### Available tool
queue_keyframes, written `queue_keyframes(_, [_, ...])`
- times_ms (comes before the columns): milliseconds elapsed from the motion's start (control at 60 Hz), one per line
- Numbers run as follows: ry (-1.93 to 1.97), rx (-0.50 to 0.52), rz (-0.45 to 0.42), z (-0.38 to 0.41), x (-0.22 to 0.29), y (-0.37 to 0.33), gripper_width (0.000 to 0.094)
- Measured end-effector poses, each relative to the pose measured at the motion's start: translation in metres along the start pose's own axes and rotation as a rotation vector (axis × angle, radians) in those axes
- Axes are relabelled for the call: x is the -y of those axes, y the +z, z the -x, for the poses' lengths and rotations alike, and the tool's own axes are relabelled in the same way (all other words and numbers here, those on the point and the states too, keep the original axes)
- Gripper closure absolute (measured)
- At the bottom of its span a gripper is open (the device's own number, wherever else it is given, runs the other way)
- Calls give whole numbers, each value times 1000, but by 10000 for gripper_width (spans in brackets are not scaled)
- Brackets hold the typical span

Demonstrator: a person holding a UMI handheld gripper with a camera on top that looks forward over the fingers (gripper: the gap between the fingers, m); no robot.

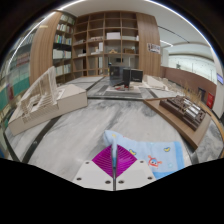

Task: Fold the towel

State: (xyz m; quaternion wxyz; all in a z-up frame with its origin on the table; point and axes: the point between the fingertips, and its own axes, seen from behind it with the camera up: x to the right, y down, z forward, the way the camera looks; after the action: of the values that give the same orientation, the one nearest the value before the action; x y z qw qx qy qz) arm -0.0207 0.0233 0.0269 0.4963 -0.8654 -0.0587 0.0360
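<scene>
A light blue towel (150, 152) lies on the grey marbled table (70, 135), just ahead and to the right of my fingers. A small red and white label (155, 160) shows on it. My gripper (113, 160) is shut on a thin edge of the towel, which stands up between the two magenta pads (100, 162). The pads meet with only the cloth between them. The part of the towel under the fingers is hidden.
A white architectural model (45, 100) stands on the table to the left. Dark boxes (185, 107) sit on a wooden bench at the right. Monitors (125, 75) and bookshelves (100, 40) are at the far end of the room.
</scene>
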Motion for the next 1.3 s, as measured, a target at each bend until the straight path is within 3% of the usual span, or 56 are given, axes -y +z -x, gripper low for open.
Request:
queue_keyframes(150, [103, -36, -71, -64, 40, -30, 913])
queue_keyframes(333, [166, -186, 59, -161, -15, -22, 904])
queue_keyframes(383, [181, -197, 98, -173, -34, -21, 901])
queue_keyframes(467, [202, -179, 83, -178, -35, -16, 870])
queue_keyframes(517, [218, -185, 82, -180, -32, -21, 769])
queue_keyframes(533, [220, -190, 78, -183, -32, -22, 645])
queue_keyframes(600, [212, -212, 68, -192, -29, -30, 382])
queue_keyframes(650, [210, -224, 64, -198, -26, -42, 136])
queue_keyframes(683, [208, -228, 64, -200, -25, -51, 113])
queue_keyframes(1133, [150, -54, -96, -87, 21, -251, 126])
queue_keyframes(1300, [70, -88, -104, -83, 14, -283, 121])
